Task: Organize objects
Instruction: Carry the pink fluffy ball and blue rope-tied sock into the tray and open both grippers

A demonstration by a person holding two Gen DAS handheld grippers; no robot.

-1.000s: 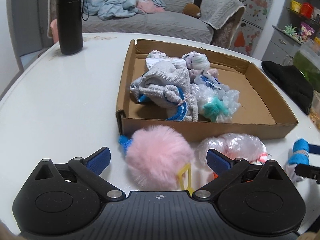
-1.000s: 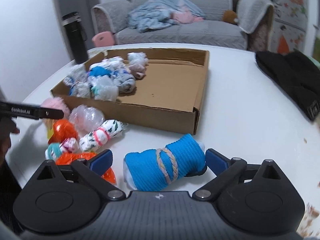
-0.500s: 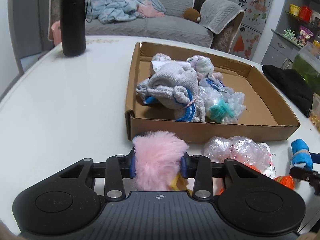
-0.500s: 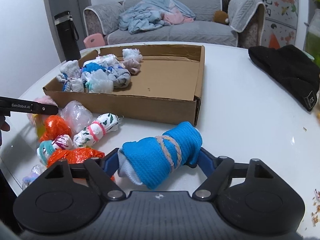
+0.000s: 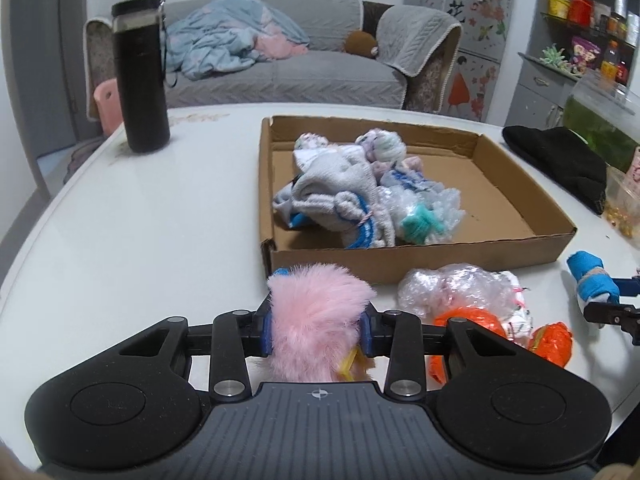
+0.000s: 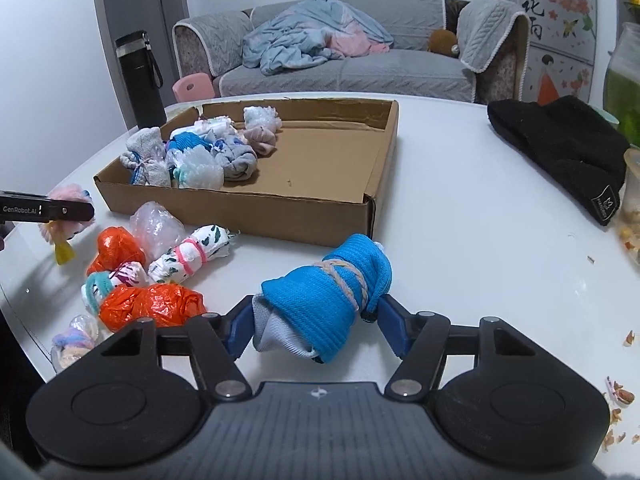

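Left gripper pinches a pink pompom, blue pads pressed into the fur on both sides; a yellow tag hangs under it. The pompom sits just in front of the near wall of the cardboard box, at its left corner. It's round and fluffy, so no clear long axis.

Right gripper: jaws have just been closing, now clamped on a blue sock roll tied with a beige cord. Roll's long axis runs across the jaws, tilted: grey-white open end low at left, blue rounded end higher at right, near the box's right front corner. Whether it's clear of the table I can't tell.

Loose bundles lie on the table left of the roll: orange bags, a clear plastic wad, and a white patterned sock roll lying diagonally. More rolled socks are piled in the box's left half. A black bottle stands upright, far left.
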